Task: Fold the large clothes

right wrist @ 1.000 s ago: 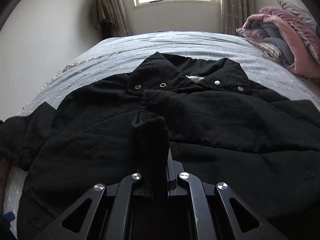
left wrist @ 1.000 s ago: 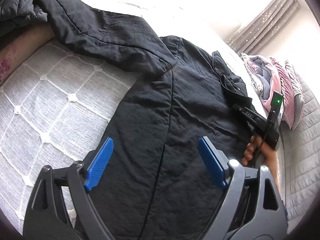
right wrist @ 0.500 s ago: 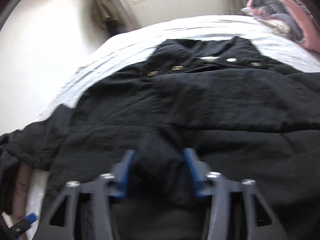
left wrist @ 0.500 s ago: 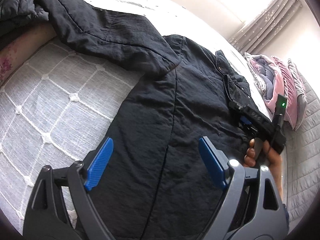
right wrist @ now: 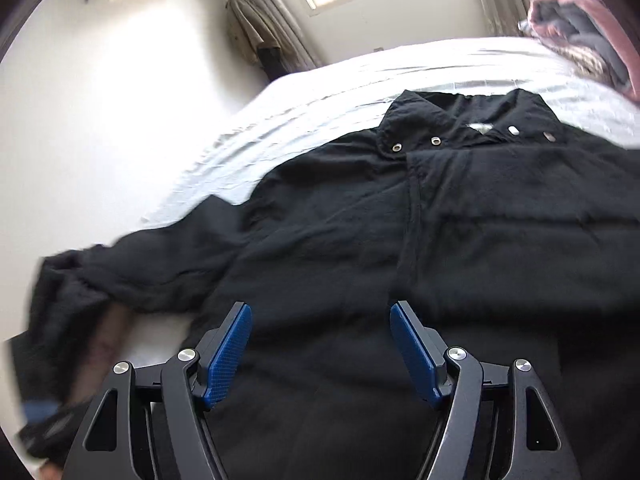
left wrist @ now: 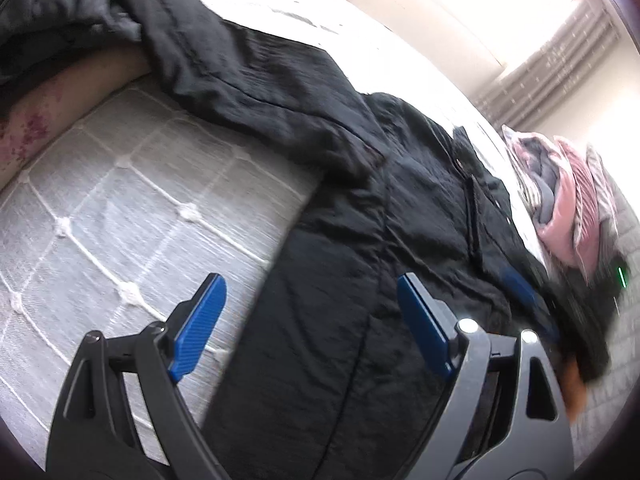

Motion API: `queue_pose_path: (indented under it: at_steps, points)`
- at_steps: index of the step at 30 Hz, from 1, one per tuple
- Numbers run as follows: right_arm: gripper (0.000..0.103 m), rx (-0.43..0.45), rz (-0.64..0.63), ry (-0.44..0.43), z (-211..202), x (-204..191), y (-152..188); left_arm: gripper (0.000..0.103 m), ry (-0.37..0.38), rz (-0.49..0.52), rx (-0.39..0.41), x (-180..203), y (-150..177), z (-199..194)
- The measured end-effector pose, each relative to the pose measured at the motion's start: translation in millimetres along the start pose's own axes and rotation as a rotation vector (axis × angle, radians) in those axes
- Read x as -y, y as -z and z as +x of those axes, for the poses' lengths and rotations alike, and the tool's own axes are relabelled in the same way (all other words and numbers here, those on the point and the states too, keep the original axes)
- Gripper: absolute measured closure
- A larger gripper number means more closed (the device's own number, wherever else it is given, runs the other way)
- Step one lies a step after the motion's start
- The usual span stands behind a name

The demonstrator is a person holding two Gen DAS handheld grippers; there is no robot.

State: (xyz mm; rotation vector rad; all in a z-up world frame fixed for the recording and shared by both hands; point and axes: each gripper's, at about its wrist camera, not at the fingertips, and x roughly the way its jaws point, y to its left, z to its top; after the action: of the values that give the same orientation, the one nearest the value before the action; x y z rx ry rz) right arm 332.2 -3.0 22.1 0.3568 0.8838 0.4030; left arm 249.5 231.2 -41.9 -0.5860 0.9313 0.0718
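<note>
Folding barely begun: jacket [right wrist: 440, 240] flat on bed [left wrist: 120, 208].
My left gripper [left wrist: 308, 328] and right gripper [right wrist: 320, 348] gape, holding nothing; sleeve [left wrist: 248, 80] at 11 o'clock probably still unfolded.

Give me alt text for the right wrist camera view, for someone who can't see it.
A black jacket lies spread on a pale bed, collar toward the window, one sleeve trailing off to the left. The right gripper hangs over its lower part, blue pads apart, nothing between them.
</note>
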Motion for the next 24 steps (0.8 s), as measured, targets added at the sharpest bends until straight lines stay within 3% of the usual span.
queue_pose_path:
  at_steps: [4, 6, 9, 13, 16, 20, 22, 23, 24]
  points:
    - [0.029, -0.152, 0.02, 0.068, -50, 5, 49, 0.016, -0.111, -0.032, 0.061, -17, -13, -5]
    - [0.029, -0.188, 0.021, 0.104, -78, 12, 75, 0.016, -0.162, -0.057, 0.102, -25, -24, -4]
    - [0.029, -0.135, 0.041, 0.083, -119, 28, 99, 0.016, -0.267, -0.052, 0.173, -33, -45, -1]
    - [0.028, 0.003, 0.115, 0.102, -147, 64, 118, 0.016, -0.326, -0.055, 0.206, -45, -66, 5]
    - [0.028, -0.014, 0.18, 0.132, -144, 91, 122, 0.016, -0.316, -0.076, 0.234, -57, -87, 12]
    - [0.028, 0.013, 0.228, 0.111, -144, 108, 122, 0.016, -0.227, -0.105, 0.243, -70, -120, 36]
    - [0.028, 0.007, 0.236, 0.092, -139, 109, 123, 0.016, -0.261, -0.137, 0.228, -78, -135, 51]
    - [0.028, 0.001, 0.226, 0.089, -138, 107, 123, 0.026, -0.252, -0.152, 0.239, -80, -138, 53]
    - [0.028, 0.0, 0.219, 0.083, -138, 105, 123, 0.042, -0.237, -0.167, 0.257, -80, -141, 54]
